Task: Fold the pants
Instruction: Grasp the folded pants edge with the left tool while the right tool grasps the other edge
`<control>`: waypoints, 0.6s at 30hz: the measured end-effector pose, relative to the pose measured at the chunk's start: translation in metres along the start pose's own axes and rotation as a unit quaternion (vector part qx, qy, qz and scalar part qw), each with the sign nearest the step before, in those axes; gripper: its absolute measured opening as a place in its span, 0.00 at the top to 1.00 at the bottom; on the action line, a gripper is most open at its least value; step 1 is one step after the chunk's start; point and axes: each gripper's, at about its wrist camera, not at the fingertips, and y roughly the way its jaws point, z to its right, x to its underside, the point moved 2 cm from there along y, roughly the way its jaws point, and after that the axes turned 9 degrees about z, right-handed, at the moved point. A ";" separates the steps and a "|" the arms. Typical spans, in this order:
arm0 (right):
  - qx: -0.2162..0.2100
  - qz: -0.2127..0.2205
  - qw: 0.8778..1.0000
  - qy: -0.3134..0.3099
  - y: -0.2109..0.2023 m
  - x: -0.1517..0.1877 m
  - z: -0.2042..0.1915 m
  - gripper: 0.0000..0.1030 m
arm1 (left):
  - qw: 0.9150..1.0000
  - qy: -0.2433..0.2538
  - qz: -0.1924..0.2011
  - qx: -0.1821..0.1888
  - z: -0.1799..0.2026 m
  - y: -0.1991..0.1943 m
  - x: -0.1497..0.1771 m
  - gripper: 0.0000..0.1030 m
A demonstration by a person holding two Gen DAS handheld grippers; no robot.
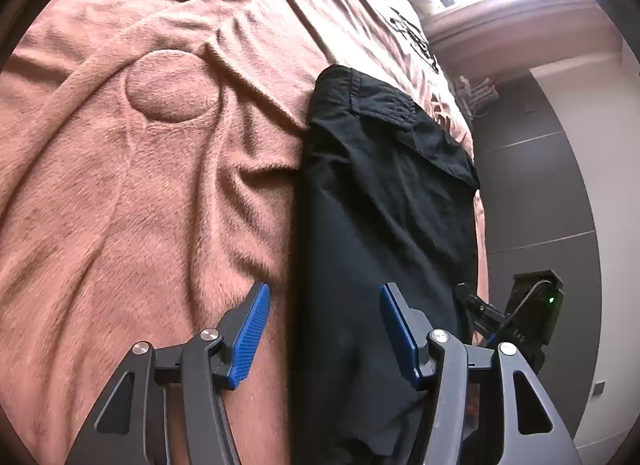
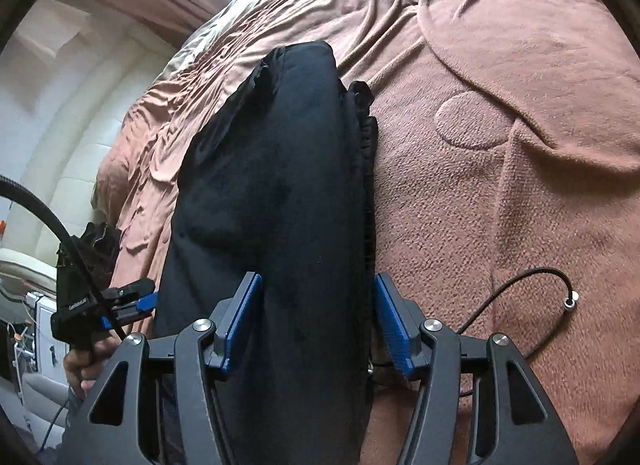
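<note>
Black pants (image 1: 380,205) lie folded in a long narrow stack on a pink-brown blanket (image 1: 140,185). My left gripper (image 1: 324,297) is open, its blue fingers straddling the stack's left edge, one over the blanket, one over the pants. In the right wrist view the pants (image 2: 280,185) run away from me, the gathered waistband along their right side. My right gripper (image 2: 318,289) is open with its fingers on either side of the near end of the stack. The other gripper (image 2: 120,301) shows at the left of that view.
The blanket (image 2: 500,185) covers a bed and is creased, with a round raised patch (image 1: 172,85). A black cord with a metal tip (image 2: 560,285) lies on it at the right. Beyond the bed edge are a grey wall (image 1: 532,185) and a white padded headboard (image 2: 60,125).
</note>
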 end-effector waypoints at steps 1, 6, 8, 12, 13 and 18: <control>-0.001 -0.001 1.000 0.000 -0.001 0.000 0.001 0.46 | 1.000 -0.003 -0.002 0.004 0.000 0.001 -0.001 0.43; -0.002 0.004 1.000 0.003 -0.005 -0.005 0.003 0.46 | 1.000 -0.006 -0.022 0.021 0.008 0.015 0.001 0.60; 0.006 0.011 1.000 0.003 -0.009 -0.007 0.004 0.46 | 0.999 -0.011 -0.029 0.021 0.008 0.019 0.005 0.63; 0.020 -0.003 1.000 0.003 -0.004 -0.002 0.003 0.51 | 0.999 -0.017 -0.036 0.026 0.007 0.017 0.009 0.82; 0.011 -0.010 1.000 0.011 -0.002 -0.001 0.004 0.54 | 0.999 -0.015 -0.035 0.025 0.007 0.015 0.009 0.85; 0.007 -0.008 0.999 0.037 -0.005 0.000 0.002 0.57 | 0.999 -0.004 -0.025 0.038 0.012 -0.005 0.003 0.93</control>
